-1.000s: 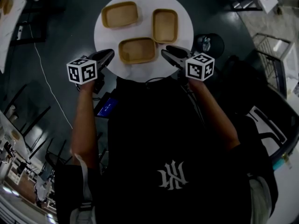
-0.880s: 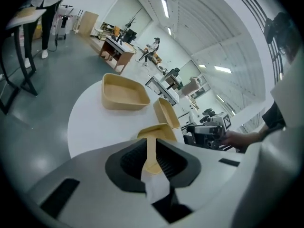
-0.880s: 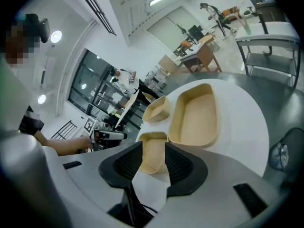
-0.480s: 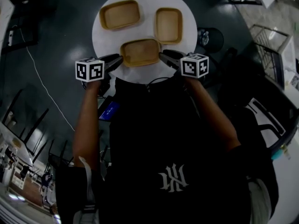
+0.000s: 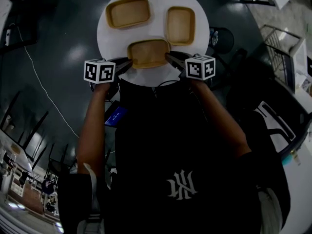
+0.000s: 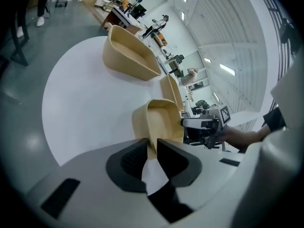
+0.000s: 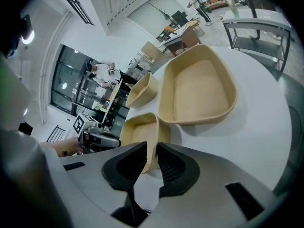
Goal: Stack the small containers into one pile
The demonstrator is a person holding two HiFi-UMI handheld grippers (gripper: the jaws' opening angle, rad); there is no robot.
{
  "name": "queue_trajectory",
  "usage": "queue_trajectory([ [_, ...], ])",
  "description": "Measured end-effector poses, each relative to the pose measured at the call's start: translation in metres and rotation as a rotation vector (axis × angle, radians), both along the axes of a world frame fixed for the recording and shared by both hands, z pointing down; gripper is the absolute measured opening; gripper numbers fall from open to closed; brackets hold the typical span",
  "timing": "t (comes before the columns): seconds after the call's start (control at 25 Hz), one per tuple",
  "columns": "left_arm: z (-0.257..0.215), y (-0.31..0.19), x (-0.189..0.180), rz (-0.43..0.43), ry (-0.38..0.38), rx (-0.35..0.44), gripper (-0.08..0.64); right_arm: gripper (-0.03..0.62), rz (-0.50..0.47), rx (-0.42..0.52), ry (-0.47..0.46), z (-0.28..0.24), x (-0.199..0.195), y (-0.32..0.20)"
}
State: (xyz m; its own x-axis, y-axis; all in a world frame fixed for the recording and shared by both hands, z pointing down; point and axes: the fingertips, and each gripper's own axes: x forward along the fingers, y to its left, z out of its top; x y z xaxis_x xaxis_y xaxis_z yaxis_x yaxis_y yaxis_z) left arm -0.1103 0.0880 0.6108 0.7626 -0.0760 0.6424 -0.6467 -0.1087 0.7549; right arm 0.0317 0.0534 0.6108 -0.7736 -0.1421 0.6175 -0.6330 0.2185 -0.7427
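Note:
Three shallow tan containers sit apart on a round white table (image 5: 111,39). The near container (image 5: 148,52) lies at the table's front edge. My left gripper (image 5: 127,62) is at its left end and my right gripper (image 5: 169,57) at its right end. In the left gripper view the near container's (image 6: 164,120) end wall stands between the jaws of the left gripper (image 6: 152,146), which have just been closing and press on it. In the right gripper view the right gripper (image 7: 152,153) has likewise just closed on the near container's (image 7: 140,132) other end wall.
The back-left container (image 5: 128,12) and the back-right container (image 5: 181,25) lie behind the near one, with white tabletop between them. Dark floor surrounds the table. A dark round stool (image 5: 222,38) and a metal cart (image 5: 285,57) stand to the right.
Both grippers have come inward and down from either side of the near container to its two ends. Their jaws, wide apart before, now pinch the end walls.

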Motion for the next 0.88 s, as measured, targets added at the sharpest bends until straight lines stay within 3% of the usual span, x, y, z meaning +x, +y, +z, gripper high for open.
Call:
queue_trajectory([
  [0.4,-0.014,0.001,-0.011,-0.012,-0.005,0.019,0.057,0.072,-0.039,0.041,-0.033,-0.022,-0.010,0.002],
  [0.88,-0.067,-0.047,-0.039,-0.021,-0.020,0.175,0.055,0.071,-0.033,0.172,-0.064,-0.073,-0.034,-0.041],
])
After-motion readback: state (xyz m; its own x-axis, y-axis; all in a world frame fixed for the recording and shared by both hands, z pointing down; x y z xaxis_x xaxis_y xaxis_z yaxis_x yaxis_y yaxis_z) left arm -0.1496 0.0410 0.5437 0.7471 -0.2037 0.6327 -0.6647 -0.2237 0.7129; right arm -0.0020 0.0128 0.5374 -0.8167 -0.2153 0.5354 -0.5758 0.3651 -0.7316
